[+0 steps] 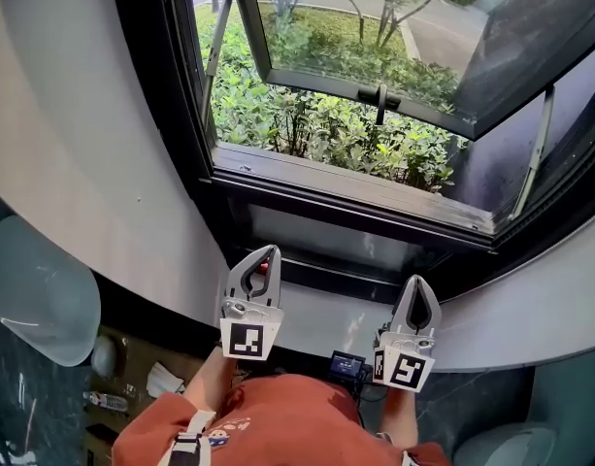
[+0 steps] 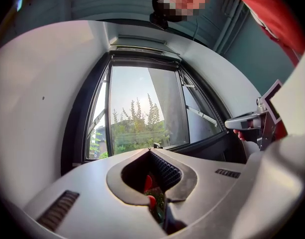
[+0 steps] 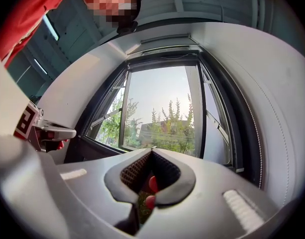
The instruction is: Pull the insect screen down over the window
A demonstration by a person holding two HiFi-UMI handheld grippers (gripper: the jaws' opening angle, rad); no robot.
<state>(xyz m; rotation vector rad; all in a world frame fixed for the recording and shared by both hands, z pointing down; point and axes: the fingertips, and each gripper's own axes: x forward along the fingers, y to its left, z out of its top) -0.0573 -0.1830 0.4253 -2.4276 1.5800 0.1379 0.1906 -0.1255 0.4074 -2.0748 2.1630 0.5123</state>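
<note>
The left grey gripper (image 1: 267,255) and the right grey gripper (image 1: 418,283), both closed and empty, point at the black-framed open window (image 1: 355,194). The insect screen's pale bar (image 3: 164,51) lies horizontally across the window's top.

The window frame (image 1: 195,144) is black; the wall (image 1: 74,144) along its left edge is plain pale grey; the bushes (image 1: 316,129) outside are bright green, with darker stems showing through; the sill (image 1: 530,328) is light grey; the left gripper (image 1: 266,253) and right gripper (image 1: 417,282) are pale grey, with black ribbed pads (image 2: 164,171) inside; each marker cube (image 1: 249,339) carries black squares on white; the person's shirt (image 1: 278,420) is orange-red, its strap (image 1: 190,435) pale grey; the floor (image 1: 16,406) is dark teal, mottled; the sky (image 3: 157,91) is a washed-out pale blue.
</note>
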